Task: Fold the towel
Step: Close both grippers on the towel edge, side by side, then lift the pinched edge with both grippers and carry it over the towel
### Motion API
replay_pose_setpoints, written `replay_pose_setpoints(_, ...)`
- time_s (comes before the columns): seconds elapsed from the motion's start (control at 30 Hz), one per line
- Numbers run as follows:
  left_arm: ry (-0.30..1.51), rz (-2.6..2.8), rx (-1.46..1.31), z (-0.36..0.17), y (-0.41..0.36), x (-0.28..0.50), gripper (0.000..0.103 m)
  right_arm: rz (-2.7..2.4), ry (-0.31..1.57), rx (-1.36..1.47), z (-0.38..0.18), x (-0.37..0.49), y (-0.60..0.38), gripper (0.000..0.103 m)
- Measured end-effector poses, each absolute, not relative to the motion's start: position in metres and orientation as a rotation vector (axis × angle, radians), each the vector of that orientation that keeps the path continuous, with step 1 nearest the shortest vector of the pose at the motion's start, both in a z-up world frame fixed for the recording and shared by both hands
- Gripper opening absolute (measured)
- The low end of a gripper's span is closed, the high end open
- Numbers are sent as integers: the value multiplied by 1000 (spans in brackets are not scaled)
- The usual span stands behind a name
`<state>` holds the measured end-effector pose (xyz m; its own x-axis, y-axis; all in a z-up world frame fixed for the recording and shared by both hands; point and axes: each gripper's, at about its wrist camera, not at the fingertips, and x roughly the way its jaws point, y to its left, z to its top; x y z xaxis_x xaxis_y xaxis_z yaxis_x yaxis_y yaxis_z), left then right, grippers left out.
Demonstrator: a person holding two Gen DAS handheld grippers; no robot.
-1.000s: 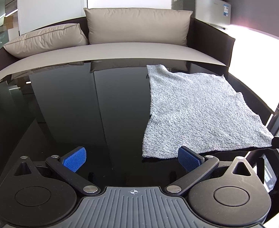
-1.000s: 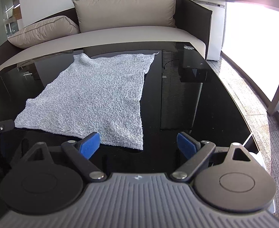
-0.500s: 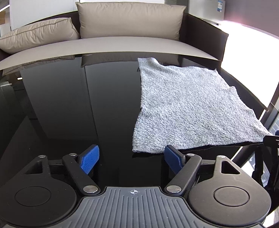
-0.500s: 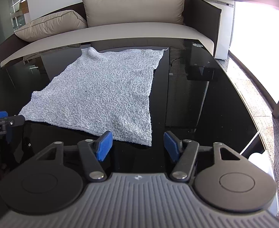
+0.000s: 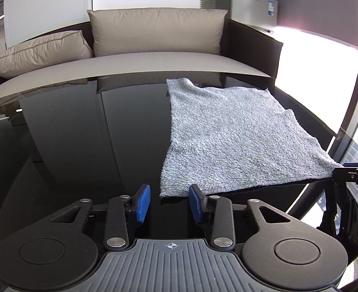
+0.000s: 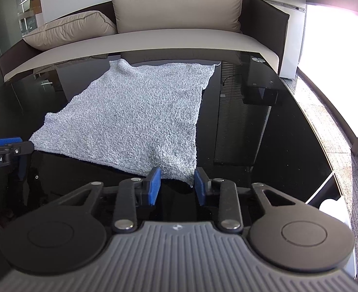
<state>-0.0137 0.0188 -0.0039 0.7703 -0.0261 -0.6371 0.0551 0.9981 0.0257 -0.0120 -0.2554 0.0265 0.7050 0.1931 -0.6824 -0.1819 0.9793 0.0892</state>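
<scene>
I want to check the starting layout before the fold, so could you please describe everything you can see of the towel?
The towel is a light grey, fluffy terry cloth, roughly square, lying spread out in a single layer on the glossy black table. It is mostly flat, with a small raised bump at its far left corner and slightly wavy edges. Its two near corners sit between the blue-padded jaws of the left gripper and right gripper, which have just been closing around them without yet pressing on the cloth.

Daylight blows out the window (image 5: 312, 77) at right; black table (image 5: 69, 146) mirrors it, edges fisheye-bent.
</scene>
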Motion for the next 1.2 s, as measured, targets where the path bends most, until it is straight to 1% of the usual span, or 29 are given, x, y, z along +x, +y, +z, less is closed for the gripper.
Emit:
replay_pose_setpoints(0.1, 689, -51, 48, -4, 17, -14, 18, 209, 763, 26, 27, -12, -257, 29)
replay_pose_setpoints(0.17, 689, -53, 50, -4, 17, -14, 12, 210, 766, 33, 27, -12, -257, 29)
replay_pose_setpoints(0.2, 690, -55, 49, -3, 18, -14, 11, 211, 766, 34, 27, -12, -257, 27)
replay_pose_setpoints(0.23, 690, -58, 47, -3, 18, -14, 10, 214, 767, 35, 27, -12, -257, 23)
replay_pose_setpoints(0.27, 690, -60, 45, -3, 18, -14, 8, 216, 767, 35, 27, -12, -257, 22)
replay_pose_setpoints(0.47, 689, -73, 31, -3, 18, -15, 5, 223, 766, 43, 27, -12, -257, 15)
replay_pose_setpoints(0.63, 675, -79, 26, -1, 18, -15, 3, 231, 757, 48, 29, -13, -257, 7)
replay_pose_setpoints(1.2, 637, -91, 21, 9, 17, -24, 3, 261, 705, 50, 41, -20, -259, 4)
